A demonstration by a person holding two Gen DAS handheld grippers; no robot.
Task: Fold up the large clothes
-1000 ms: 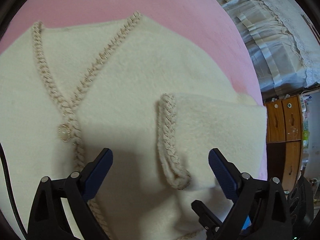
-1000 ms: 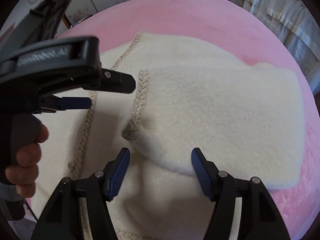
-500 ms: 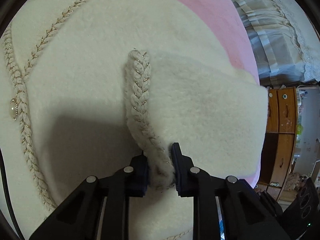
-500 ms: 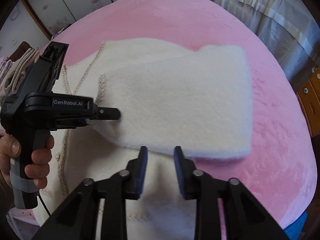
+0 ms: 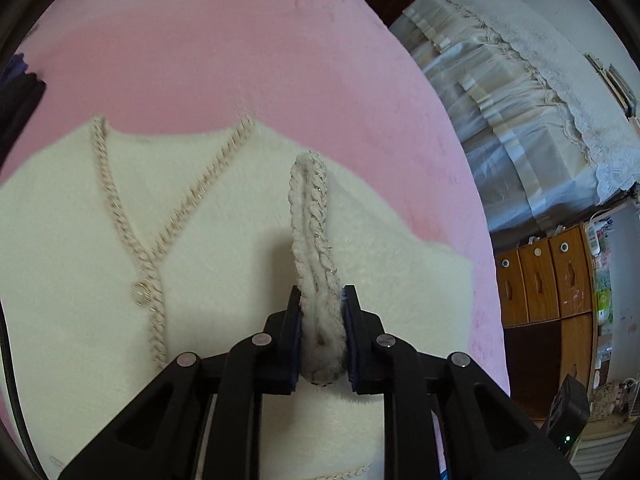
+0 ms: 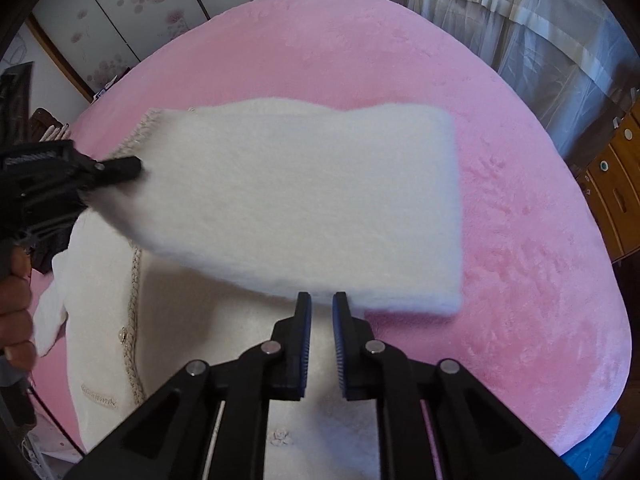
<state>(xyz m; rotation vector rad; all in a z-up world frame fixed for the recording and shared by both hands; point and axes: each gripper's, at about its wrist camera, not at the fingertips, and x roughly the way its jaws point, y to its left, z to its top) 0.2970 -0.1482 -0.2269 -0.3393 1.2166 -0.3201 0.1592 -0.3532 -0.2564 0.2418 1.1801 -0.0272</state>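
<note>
Between the pads of the left gripper [image 5: 322, 336] sits the braided cuff [image 5: 314, 236] of the fluffy cream cardigan [image 5: 80, 272], its sleeve [image 6: 304, 208] lifted off the pink plush bedcover [image 6: 520, 240]. The right gripper [image 6: 321, 332], nearly closed on nothing, hovers before the sleeve's near edge. Sleeve-folding seems under way; next, laying it flat across the body. No containers hold anything.

cream cardigan [image 5: 224, 240], pink blanket [image 5: 208, 48].

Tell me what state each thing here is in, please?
Cardigan: flat on the pink bed, buttoned.
Sleeve: folded across the body, cuff end raised.
Cuff: pinched, lifted.
Left hand-held gripper: shut on cuff.
Right hand-held gripper: nearly shut at the sleeve's edge; grip unclear.
</note>
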